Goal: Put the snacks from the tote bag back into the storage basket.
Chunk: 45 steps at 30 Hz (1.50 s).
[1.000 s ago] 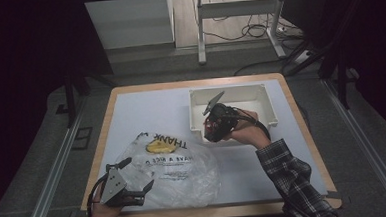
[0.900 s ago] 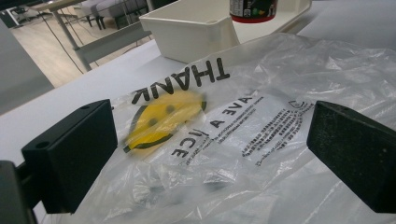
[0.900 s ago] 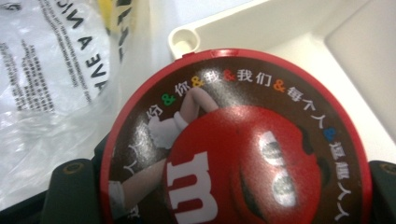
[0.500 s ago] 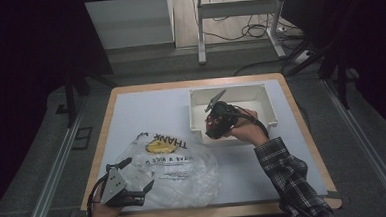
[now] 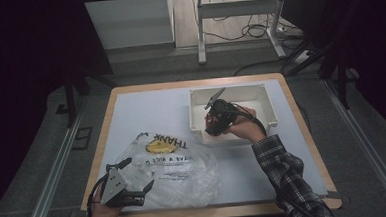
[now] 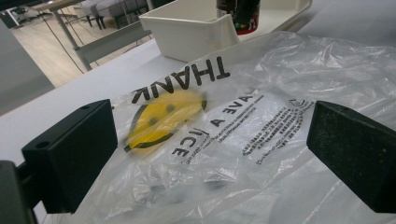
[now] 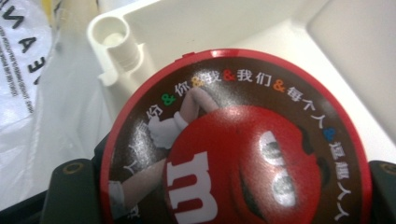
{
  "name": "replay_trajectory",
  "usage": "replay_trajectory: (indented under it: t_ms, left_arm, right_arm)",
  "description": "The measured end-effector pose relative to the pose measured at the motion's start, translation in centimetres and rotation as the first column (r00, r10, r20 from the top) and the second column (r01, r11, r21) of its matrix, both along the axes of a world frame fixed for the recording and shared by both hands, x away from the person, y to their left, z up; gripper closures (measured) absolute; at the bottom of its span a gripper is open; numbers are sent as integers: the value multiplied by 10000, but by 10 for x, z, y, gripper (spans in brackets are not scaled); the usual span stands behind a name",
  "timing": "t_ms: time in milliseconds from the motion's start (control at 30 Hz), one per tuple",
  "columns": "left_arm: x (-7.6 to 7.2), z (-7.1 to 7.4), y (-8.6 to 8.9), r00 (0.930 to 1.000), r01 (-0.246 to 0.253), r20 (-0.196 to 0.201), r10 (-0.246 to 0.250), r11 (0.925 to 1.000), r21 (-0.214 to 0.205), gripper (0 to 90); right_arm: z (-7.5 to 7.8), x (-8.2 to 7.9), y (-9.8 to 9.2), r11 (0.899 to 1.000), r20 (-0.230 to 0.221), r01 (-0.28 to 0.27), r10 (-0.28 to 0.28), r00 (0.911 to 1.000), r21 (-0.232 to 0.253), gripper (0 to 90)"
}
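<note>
From high view: right gripper (image 5: pixel 215 123) clamps candy tin (image 5: pixel 213 126) at near-left corner of white bin (image 5: pixel 260 92), likely lifting it out toward plastic bag (image 5: pixel 184 169); left gripper (image 5: pixel 135 191) rests at bag's near-left edge.
Left gripper view: jaws spread wide over bag (image 6: pixel 243 135), nothing pinched, probably ready to hold it open.
Right gripper view: tin (image 7: pixel 233 144) gripped between jaws, above bin corner (image 7: pixel 114 44).
</note>
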<state>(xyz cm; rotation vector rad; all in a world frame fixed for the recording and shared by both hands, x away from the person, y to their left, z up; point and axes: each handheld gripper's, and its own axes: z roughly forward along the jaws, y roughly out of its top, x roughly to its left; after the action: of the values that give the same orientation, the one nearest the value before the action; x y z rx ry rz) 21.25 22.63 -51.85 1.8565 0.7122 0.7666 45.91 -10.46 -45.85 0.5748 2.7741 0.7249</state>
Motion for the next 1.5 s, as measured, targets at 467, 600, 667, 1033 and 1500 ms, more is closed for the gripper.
replay_trajectory:
  t_ms: [467,600,667,1033,1500]
  left_arm:
    - [0,0,0,10000,-16,36,15,10000,90,17]
    - [0,0,0,10000,-27,48,26,10000,57,17]
    - [0,1,1,10000,-27,61,27,10000,20,17]
    - [-1,1,2,9999,-61,121,63,9998,-164,16]
    - [-1,2,3,9998,-75,185,82,9993,-365,16]
  right_arm:
    - [-6,13,7,10000,167,-38,37,9999,54,256]
    - [-8,16,11,9999,169,-158,158,9997,52,256]
    - [-9,17,13,9998,201,-219,219,9996,7,256]
    - [-15,27,23,9987,-8,-485,484,9988,-138,256]
    - [-19,40,33,9974,-143,-666,663,9977,-262,256]
